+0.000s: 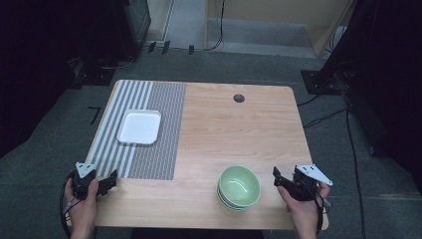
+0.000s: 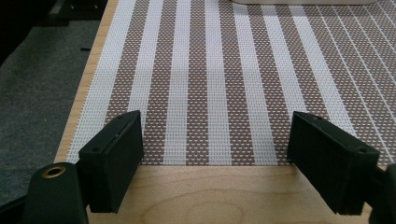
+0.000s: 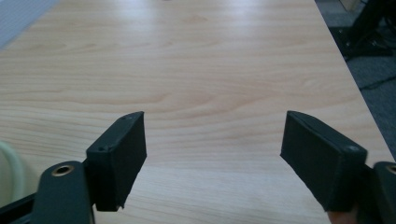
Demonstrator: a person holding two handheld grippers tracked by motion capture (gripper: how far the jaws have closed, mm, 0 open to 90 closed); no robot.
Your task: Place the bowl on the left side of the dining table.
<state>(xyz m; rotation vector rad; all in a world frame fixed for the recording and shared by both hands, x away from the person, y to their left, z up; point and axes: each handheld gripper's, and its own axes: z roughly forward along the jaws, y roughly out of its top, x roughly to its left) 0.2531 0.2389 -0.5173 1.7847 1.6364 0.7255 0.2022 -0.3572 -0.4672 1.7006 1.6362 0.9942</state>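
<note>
While both claws hover at the near edge of the worktop (image 1: 234, 124), nothing has been picked up, so by my reading the work has barely begun. The left claw (image 1: 112, 180) stands released over the near edge of the striped mat (image 1: 149, 149); the right claw (image 1: 276, 177) is likewise released and empty, just right of the stacked green bowls (image 1: 239, 187). These bowls sit upright near the front edge, mouths facing up; being round, they have no long axis. A white tray (image 1: 139, 126) lies flat on the mat, farther off.
</note>
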